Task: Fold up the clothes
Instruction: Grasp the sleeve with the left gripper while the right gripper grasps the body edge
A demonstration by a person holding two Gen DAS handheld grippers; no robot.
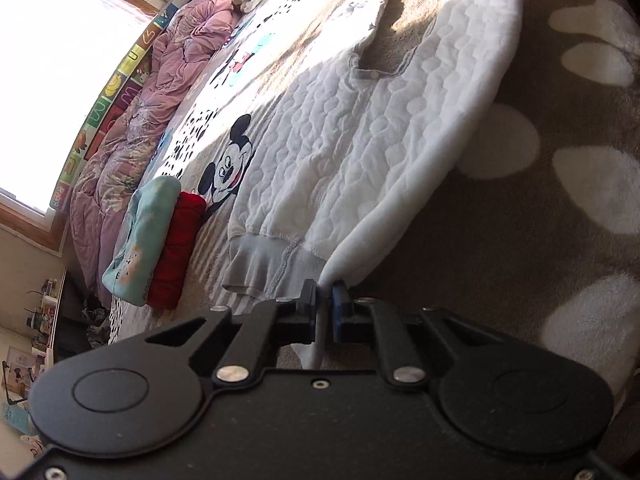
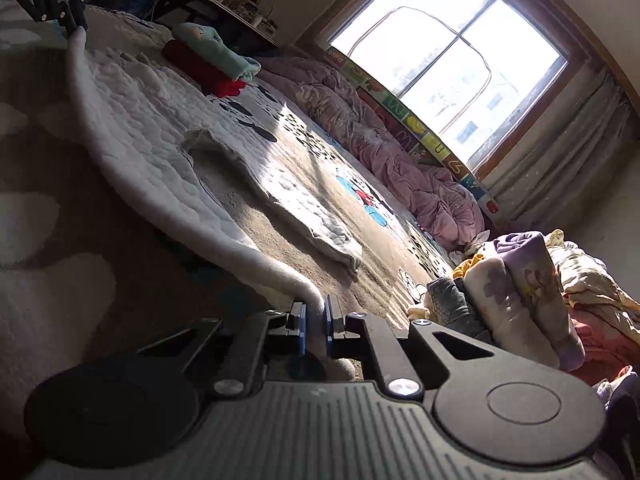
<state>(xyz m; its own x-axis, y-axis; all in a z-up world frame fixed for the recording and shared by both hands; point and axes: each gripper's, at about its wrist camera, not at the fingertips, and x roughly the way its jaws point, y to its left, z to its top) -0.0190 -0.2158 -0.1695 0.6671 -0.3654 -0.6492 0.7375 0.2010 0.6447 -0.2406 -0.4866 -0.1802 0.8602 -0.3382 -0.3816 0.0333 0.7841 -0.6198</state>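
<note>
Garment: white quilted jacket (image 1: pixel 360 128) spread on the bed's patterned blanket (image 1: pixel 560 220)
Left tool (image 1: pixel 324 300): clamped on the jacket's hem corner; right tool (image 2: pixel 316 320): pinching its folded edge

Domestic bedroom, probably a child's: cartoon-mouse printed bedsheet (image 1: pixel 224 168), crumpled lilac duvet (image 2: pixel 384 148) along the far wood-framed window (image 2: pixel 452 56), heaped clothing (image 2: pixel 532 292) at right.

Clothes pile (image 2: pixel 560 300) running off the frame edge right of the right gripper (image 2: pixel 315 320), desk clutter (image 2: pixel 244 8) far ahead staying too small to identify, window view (image 1: pixel 60 60) washing out left of the left gripper (image 1: pixel 324 300)
</note>
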